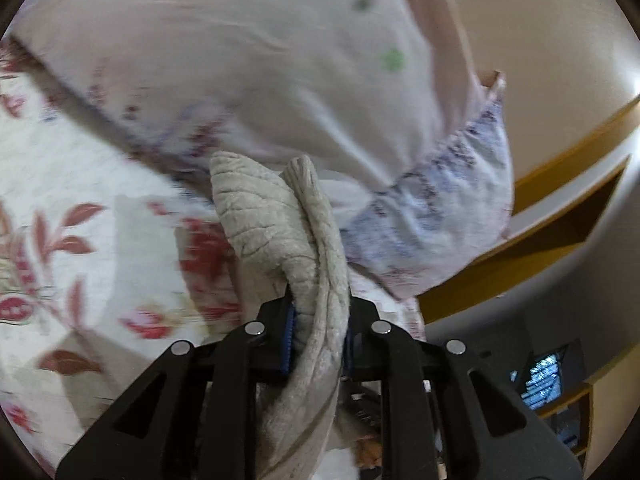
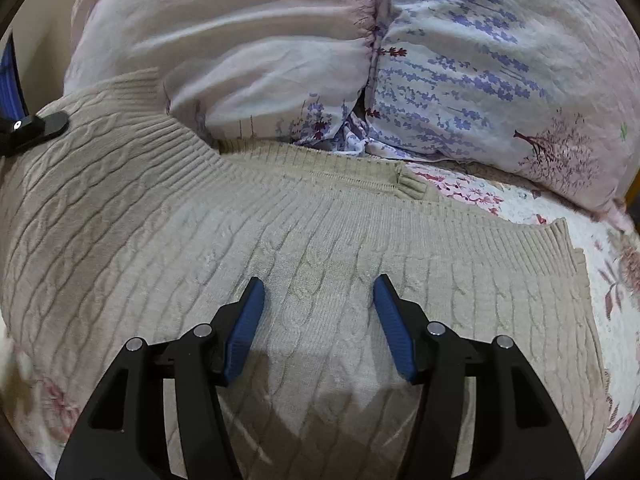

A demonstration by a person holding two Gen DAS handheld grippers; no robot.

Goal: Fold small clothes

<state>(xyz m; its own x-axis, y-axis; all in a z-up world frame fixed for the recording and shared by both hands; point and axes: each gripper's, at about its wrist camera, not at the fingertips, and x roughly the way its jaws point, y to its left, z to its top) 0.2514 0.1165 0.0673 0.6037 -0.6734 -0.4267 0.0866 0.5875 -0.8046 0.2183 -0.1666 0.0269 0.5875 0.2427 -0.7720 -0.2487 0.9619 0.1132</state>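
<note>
A beige cable-knit sweater (image 2: pixel 168 240) lies spread on a floral bedsheet (image 2: pixel 624 320). My right gripper (image 2: pixel 319 292) is open just above the sweater's middle, holding nothing. My left gripper (image 1: pixel 318 320) is shut on a bunched fold of the sweater (image 1: pixel 276 220) and holds it lifted above the bed. The left gripper also shows in the right wrist view (image 2: pixel 32 126) at the far left, at the sweater's left edge.
Two pale pillows with lavender print (image 2: pixel 480 80) lie against the sweater's far edge; one also fills the left wrist view (image 1: pixel 280 60). The floral sheet (image 1: pixel 60 208) spreads to the left. A wooden headboard or shelf (image 1: pixel 560 208) runs at the right.
</note>
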